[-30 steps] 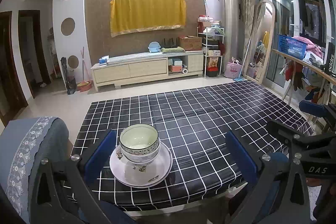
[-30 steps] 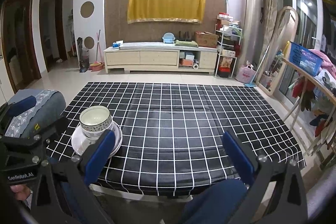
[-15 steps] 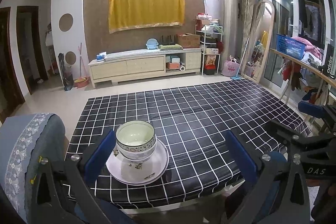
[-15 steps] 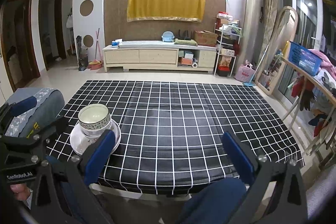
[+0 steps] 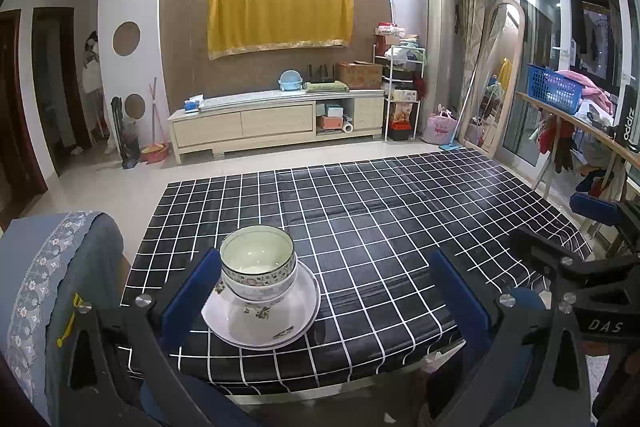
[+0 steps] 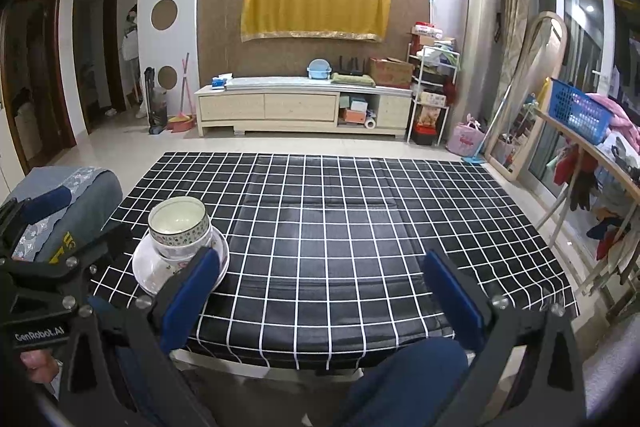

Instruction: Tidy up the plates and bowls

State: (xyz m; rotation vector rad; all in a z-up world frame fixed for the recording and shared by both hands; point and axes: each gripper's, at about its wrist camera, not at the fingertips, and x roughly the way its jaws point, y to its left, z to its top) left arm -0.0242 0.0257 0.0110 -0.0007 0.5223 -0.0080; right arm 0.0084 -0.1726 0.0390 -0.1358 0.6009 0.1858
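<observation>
Two nested bowls stand on a stack of white flowered plates near the front left of the black checked table. The stack also shows in the right wrist view, with the bowls on the plates. My left gripper is open and empty, held back over the table's front edge, its left finger just beside the plates. My right gripper is open and empty at the front edge, to the right of the stack.
A chair with a blue-grey cover stands at the table's left front corner. A drying rack with a blue basket stands to the right. A TV cabinet lines the far wall.
Both grippers have drawn back slightly from the table. The stack of bowls and plates has not moved.
</observation>
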